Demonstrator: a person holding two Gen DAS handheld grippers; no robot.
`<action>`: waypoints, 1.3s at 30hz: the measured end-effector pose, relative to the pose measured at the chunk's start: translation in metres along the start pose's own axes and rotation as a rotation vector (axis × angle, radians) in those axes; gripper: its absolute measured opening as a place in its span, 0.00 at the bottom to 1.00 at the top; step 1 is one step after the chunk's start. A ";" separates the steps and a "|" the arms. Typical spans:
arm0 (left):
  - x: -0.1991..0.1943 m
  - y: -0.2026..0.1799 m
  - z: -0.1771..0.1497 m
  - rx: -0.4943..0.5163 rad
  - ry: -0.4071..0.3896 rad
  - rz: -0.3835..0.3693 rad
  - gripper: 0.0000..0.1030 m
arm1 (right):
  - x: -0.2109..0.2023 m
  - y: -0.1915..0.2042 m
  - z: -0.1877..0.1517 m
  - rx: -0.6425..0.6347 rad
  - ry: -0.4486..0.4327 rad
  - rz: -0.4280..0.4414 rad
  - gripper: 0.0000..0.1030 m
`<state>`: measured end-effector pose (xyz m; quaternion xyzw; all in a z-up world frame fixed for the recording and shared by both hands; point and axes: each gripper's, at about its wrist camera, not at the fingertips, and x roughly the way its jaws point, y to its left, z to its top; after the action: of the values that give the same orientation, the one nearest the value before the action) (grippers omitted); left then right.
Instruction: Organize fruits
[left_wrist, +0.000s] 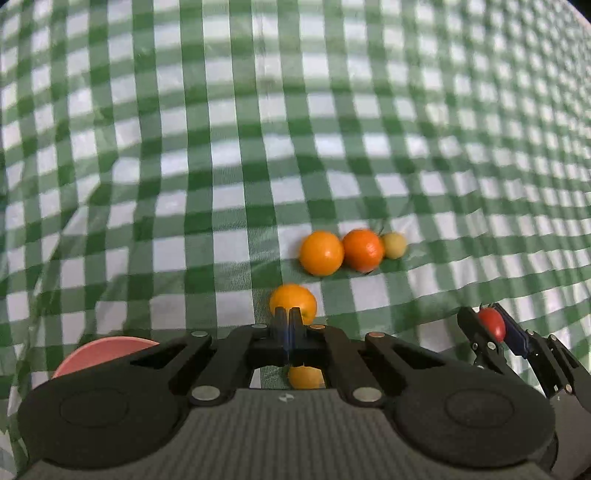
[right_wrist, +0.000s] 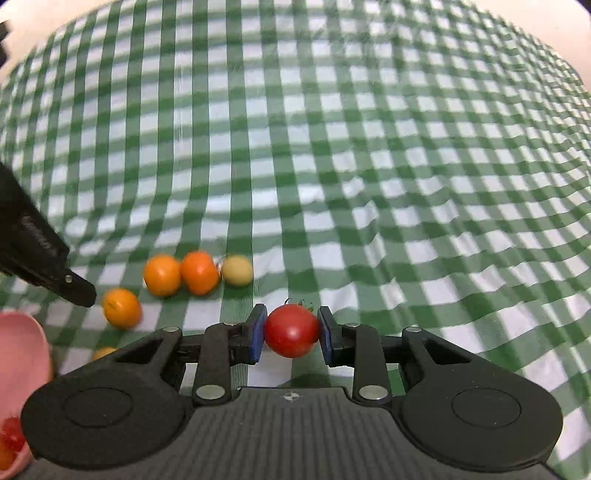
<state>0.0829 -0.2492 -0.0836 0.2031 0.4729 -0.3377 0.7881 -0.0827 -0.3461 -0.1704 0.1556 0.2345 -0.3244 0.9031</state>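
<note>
My right gripper (right_wrist: 291, 330) is shut on a red cherry tomato (right_wrist: 291, 329) and holds it above the checked cloth; it also shows in the left wrist view (left_wrist: 491, 324). My left gripper (left_wrist: 287, 318) is shut and empty, its tips just in front of an orange tomato (left_wrist: 293, 301). Another orange tomato (left_wrist: 306, 376) lies under its fingers. Two orange tomatoes (left_wrist: 321, 253) (left_wrist: 363, 250) and a pale yellow one (left_wrist: 394, 244) lie in a row further ahead. The row also shows in the right wrist view (right_wrist: 199, 272).
A pink bowl (right_wrist: 22, 350) stands at the left and holds red tomatoes (right_wrist: 11, 434); its rim shows in the left wrist view (left_wrist: 107, 350). A green and white checked cloth (left_wrist: 258, 147) covers the table, with wrinkles on the left.
</note>
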 end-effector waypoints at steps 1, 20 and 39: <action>-0.003 0.001 -0.002 0.005 -0.005 0.007 0.00 | 0.000 -0.001 0.000 -0.017 -0.003 -0.003 0.30; 0.071 -0.009 -0.007 -0.072 0.164 -0.001 0.38 | 0.027 -0.008 -0.031 -0.001 0.100 -0.021 0.30; 0.068 0.014 0.006 -0.182 0.146 -0.017 0.51 | 0.022 -0.003 -0.024 0.000 0.095 -0.006 0.30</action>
<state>0.1188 -0.2671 -0.1410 0.1506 0.5593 -0.2845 0.7639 -0.0778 -0.3490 -0.2022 0.1703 0.2774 -0.3193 0.8900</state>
